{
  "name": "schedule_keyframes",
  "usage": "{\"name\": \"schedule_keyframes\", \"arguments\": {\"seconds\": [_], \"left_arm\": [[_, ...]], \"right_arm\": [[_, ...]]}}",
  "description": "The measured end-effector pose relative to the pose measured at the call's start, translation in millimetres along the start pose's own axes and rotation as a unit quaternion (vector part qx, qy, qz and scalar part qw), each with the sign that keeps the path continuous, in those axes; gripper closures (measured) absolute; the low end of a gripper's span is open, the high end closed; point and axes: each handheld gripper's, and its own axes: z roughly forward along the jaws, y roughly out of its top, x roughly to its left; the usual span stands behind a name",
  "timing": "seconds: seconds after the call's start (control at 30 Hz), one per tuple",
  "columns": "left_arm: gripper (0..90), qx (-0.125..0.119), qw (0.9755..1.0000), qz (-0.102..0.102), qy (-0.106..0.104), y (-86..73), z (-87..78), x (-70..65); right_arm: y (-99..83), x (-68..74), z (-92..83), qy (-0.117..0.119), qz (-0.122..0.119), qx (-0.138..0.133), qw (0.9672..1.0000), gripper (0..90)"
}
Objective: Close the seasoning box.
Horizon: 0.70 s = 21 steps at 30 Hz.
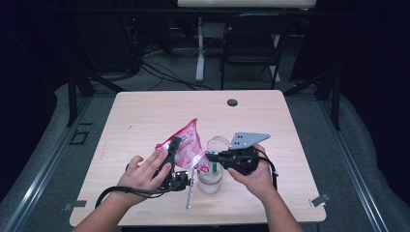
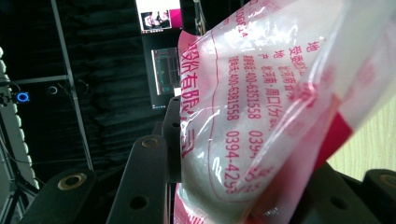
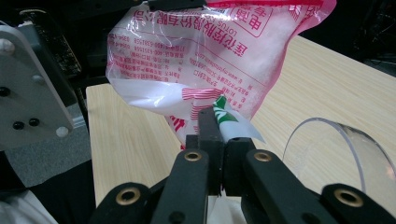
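Pale wooden surface (image 1: 145, 116), pink-and-clear plastic bag of white powder (image 1: 186, 145) held above it, left gripper (image 1: 173, 151) fingers clamped on the bag's side, right gripper (image 1: 212, 155) fingers clenched on its lower corner, clear glass jar (image 1: 211, 180) standing just below

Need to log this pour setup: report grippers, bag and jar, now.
Left gripper shut on bag, held tilted. Right gripper shut on bag's lower corner, above open clear jar. Nothing blocking.
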Motion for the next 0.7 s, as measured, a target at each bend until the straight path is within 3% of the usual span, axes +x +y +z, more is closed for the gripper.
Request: {"name": "schedule_keyframes", "arguments": {"seconds": [0.7], "left_arm": [[67.2,-0.006,1.0000,0.005,0.005,0.7,0.0,1.7]], "right_arm": [[-0.5,-0.6,-0.1,0.000,0.001,-0.001,1.0000,89.6]]}}
